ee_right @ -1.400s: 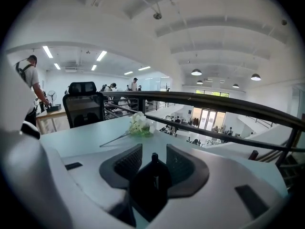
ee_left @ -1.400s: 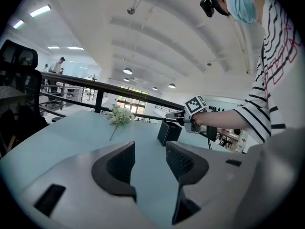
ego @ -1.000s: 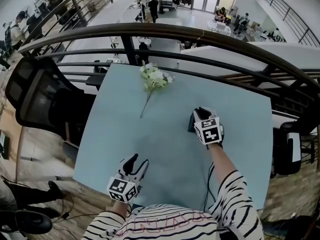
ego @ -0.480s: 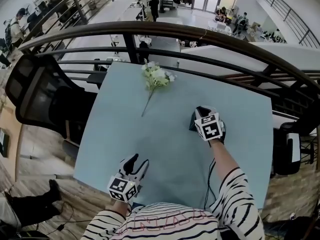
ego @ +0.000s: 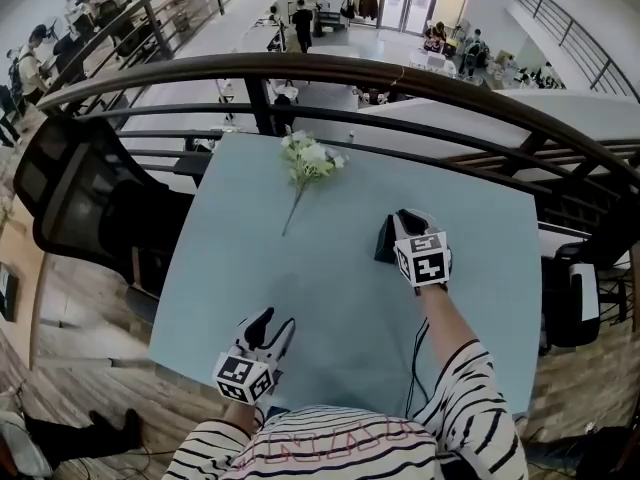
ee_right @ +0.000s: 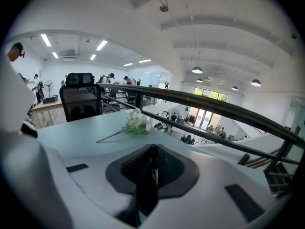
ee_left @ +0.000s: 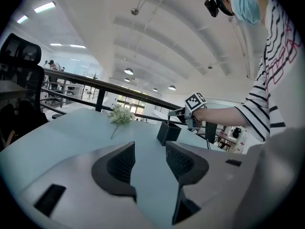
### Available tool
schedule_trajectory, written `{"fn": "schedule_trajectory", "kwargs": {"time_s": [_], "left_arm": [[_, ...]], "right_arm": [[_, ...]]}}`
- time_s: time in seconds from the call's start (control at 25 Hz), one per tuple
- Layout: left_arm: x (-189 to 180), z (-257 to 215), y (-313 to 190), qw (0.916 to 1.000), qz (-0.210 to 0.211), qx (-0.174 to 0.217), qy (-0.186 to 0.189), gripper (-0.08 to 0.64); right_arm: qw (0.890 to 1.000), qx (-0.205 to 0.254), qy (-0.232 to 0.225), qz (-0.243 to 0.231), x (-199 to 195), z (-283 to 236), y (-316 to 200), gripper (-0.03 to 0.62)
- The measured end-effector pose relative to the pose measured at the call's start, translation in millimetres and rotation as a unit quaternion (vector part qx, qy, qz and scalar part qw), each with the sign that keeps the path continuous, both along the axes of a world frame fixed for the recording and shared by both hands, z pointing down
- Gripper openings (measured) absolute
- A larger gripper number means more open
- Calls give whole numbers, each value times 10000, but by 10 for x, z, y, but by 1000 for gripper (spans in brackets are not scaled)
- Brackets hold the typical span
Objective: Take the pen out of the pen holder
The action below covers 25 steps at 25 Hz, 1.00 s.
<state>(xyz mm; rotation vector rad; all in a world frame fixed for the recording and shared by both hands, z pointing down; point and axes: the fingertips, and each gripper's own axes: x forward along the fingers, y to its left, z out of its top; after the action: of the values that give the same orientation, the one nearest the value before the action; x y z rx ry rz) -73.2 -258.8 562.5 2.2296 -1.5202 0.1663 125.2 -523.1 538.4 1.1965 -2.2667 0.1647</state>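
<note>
From the head view, the person's right forearm reaches out over the right half of the pale blue-grey table (ego: 320, 298). The right gripper (ego: 402, 226) hangs nose-down directly over the small black square pen holder (ego: 384, 240). The left gripper (ego: 275, 323) rests low by the near edge and points toward the far edge. A bunch of white flowers on a long stem (ego: 310, 158) lies by the middle of the far edge.

In the left gripper view, that gripper's dark pads stand apart, with only bare tabletop between them. Beyond them the right gripper tips down over the holder. A thin dark pen (ee_left: 168, 120) stands upright under its tip, lower end at the holder's open mouth. I cannot tell whether it is clear of the holder, or what else is inside.

In the right gripper view, the jaws have just been closing and now clamp the slim black pen between the ribbed pads. Its long axis runs straight up and down.
</note>
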Motion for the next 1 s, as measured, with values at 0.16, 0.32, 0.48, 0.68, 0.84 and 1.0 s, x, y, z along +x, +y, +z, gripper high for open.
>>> {"fn": "schedule_trajectory", "kwargs": {"time_s": [0.16, 0.32, 0.48, 0.68, 0.84, 1.0], "left_arm": [[38, -69, 37, 9998, 147, 122, 13, 183], [107, -160, 60, 9991, 329, 261, 13, 182], [132, -265, 84, 9979, 506, 414, -19, 181], [126, -390, 150, 9953, 790, 544, -93, 181], [96, -427, 249, 9931, 1000, 594, -119, 150], [70, -465, 310, 9901, 1242, 650, -116, 88]], "right_arm": [[9991, 261, -345, 54, 49, -330, 188, 58], [9962, 573, -637, 150, 170, -684, 425, 58], [9915, 858, -911, 342, 308, -973, 699, 58], [9849, 1109, -1166, 639, 438, -1193, 1085, 58], [9798, 1167, -1353, 902, 491, -1210, 1423, 58], [9753, 1133, -1473, 1195, 533, -1144, 1752, 58]]}}
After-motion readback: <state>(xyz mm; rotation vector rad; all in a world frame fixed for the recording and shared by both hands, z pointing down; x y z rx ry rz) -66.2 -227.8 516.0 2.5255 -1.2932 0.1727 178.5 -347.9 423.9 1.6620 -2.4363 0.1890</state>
